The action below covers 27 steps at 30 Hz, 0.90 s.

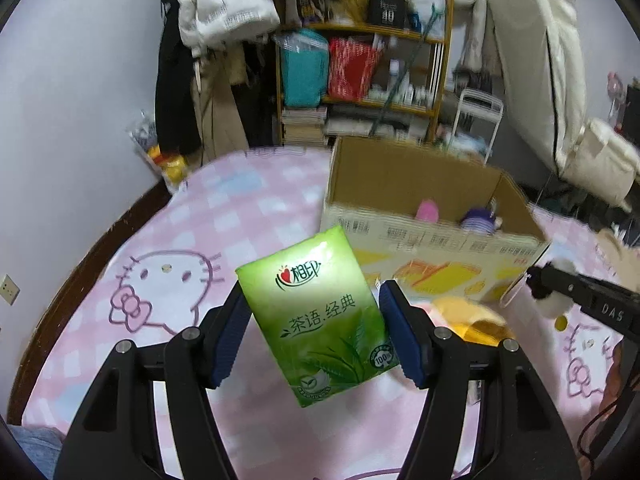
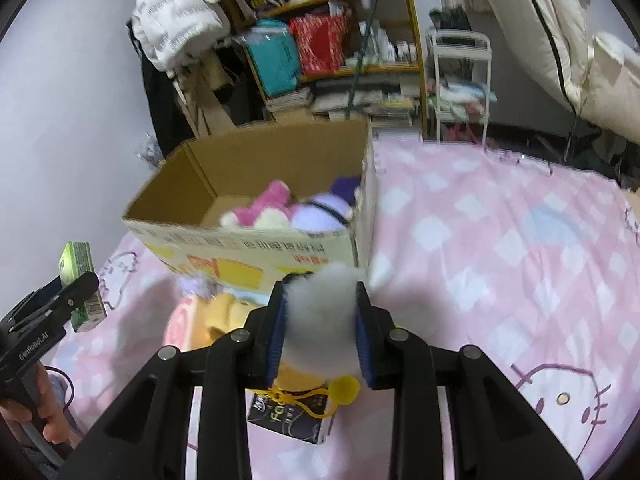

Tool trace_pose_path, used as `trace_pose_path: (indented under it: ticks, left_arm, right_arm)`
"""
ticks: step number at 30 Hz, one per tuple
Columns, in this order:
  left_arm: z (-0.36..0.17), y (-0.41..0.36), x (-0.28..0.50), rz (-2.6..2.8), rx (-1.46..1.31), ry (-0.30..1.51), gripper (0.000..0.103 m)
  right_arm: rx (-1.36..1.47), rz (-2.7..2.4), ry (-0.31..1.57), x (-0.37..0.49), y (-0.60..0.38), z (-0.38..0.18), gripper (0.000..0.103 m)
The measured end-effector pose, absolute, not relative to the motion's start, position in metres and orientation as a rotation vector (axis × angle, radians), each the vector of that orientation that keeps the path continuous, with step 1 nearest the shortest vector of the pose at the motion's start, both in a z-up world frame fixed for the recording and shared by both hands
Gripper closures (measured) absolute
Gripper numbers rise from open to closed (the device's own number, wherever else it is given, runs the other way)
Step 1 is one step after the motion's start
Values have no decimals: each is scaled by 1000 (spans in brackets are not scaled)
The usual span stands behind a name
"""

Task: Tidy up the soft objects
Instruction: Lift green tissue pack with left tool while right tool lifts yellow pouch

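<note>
My left gripper [image 1: 314, 324] is shut on a green tissue pack [image 1: 316, 312] and holds it above the pink bed, in front of the cardboard box [image 1: 420, 256]. The pack also shows in the right wrist view [image 2: 82, 284]. My right gripper [image 2: 322, 320] is shut on a white fluffy plush toy [image 2: 322, 312] with a yellow tag [image 2: 343, 390], just in front of the box [image 2: 248, 248]. The box holds a pink plush [image 2: 260, 208] and a purple plush [image 2: 320, 216]. The right gripper with its plush shows at the right edge of the left wrist view [image 1: 556, 292].
A yellow plush [image 2: 224, 312] and a dark packet [image 2: 288, 420] lie on the Hello Kitty bedspread [image 2: 500, 240] under my right gripper. Behind the bed stand a cluttered shelf [image 1: 360, 72], hanging clothes [image 1: 216, 40] and a white rack [image 2: 460, 80].
</note>
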<state>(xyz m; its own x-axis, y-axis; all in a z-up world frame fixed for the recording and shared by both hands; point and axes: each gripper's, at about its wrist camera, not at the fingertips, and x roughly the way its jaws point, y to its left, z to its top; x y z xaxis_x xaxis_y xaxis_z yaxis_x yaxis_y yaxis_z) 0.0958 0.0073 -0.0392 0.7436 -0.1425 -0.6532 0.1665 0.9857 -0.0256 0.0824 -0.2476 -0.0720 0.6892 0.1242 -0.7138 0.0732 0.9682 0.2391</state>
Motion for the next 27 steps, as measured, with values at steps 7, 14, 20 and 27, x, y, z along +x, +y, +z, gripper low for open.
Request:
trace_pose_path:
  ticks: [7,14,20,27]
  left_arm:
    - [-7,13,80,-190,32,580,39]
    - [-10,10,84,-188,55,596,38]
    - [-18,7,88,-192,62,632,38]
    - [-19,7,88,-194,59,633,38]
  right_arm:
    - [203,70,659,68,-242,-35,97]
    - [270,61,806,86,-249,-67,102]
    - [309,-2,906,95,-269,-91,74]
    - [379,-47,1072,104,-281,-131,47]
